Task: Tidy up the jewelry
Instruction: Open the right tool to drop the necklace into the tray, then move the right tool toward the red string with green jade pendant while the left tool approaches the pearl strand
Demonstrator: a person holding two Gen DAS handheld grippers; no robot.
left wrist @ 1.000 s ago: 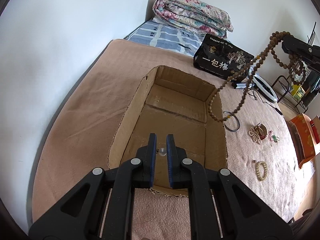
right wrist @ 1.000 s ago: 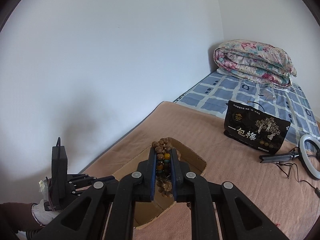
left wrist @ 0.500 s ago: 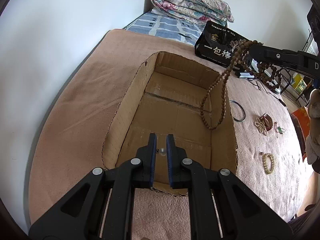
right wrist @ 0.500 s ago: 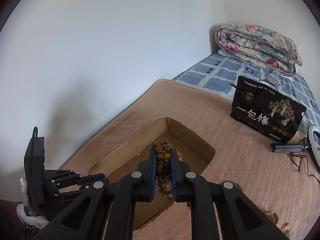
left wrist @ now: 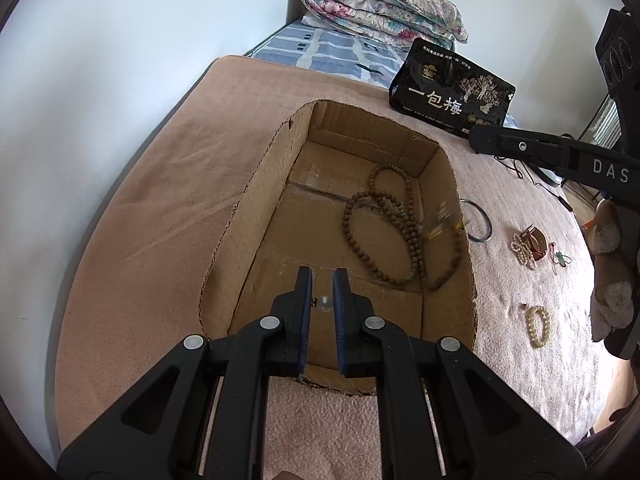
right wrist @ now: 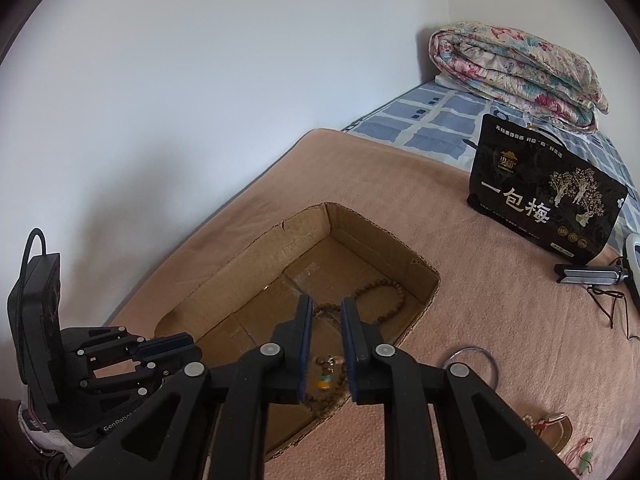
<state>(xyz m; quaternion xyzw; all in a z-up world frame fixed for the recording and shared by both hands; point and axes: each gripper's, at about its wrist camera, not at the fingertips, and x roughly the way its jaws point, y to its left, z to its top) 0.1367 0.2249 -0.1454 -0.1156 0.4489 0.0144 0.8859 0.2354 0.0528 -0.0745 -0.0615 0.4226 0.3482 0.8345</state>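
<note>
The left gripper hangs over the near end of the cardboard box, its jaws narrowly apart, as they were a second ago; a small clear bead shows between the tips, but whether it is pinched or lies on the box floor I cannot tell. The right gripper stands over the box's right side with its jaws now parted and nothing between them; half a second ago they were clamped on the long string of wooden beads. That string has dropped into the box and lies in loose loops on the floor, toward the right wall, its tassel end still blurred. Beyond the box, on the pink blanket, a thin bangle, a pearl cluster and a pearl bracelet lie apart from one another. Farther off stand a black pouch and a folded quilt.
</note>
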